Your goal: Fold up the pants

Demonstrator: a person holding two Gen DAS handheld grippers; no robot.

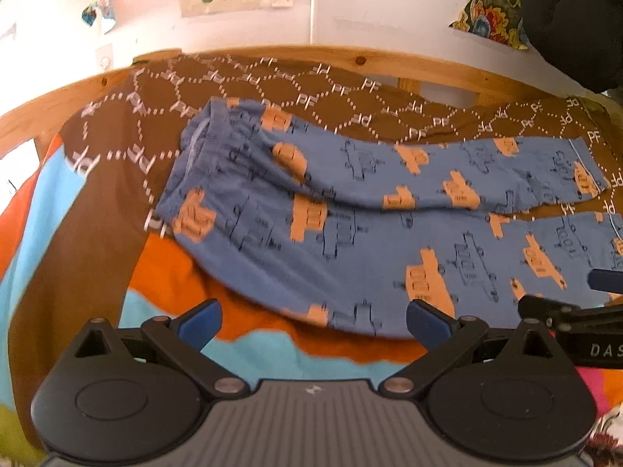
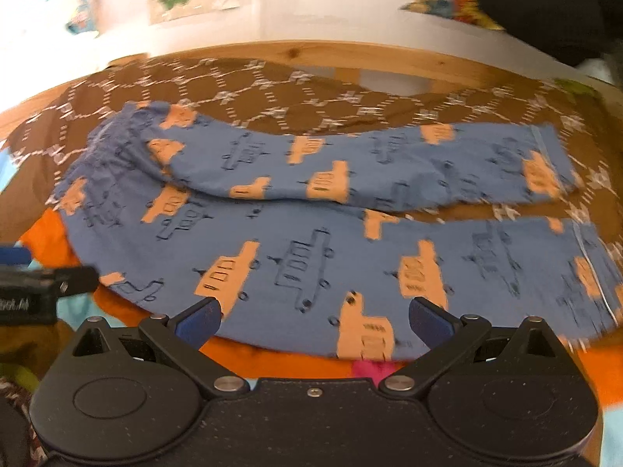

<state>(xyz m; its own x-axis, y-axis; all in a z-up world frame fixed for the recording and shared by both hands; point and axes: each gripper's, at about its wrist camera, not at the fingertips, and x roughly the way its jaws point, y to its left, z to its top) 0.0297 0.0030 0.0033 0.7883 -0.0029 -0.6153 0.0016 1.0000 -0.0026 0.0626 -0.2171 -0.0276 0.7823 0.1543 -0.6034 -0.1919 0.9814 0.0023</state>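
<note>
Blue pants (image 1: 350, 210), legs apparently side by side on brown cloth (image 1: 128, 179); left gripper (image 1: 313, 321), right gripper (image 2: 314, 319) both spread wide, empty.

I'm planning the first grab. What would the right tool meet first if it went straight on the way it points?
Probably the blue pants: the right tool is open and aimed at the near leg's lower edge, though depth is hard to judge.
</note>
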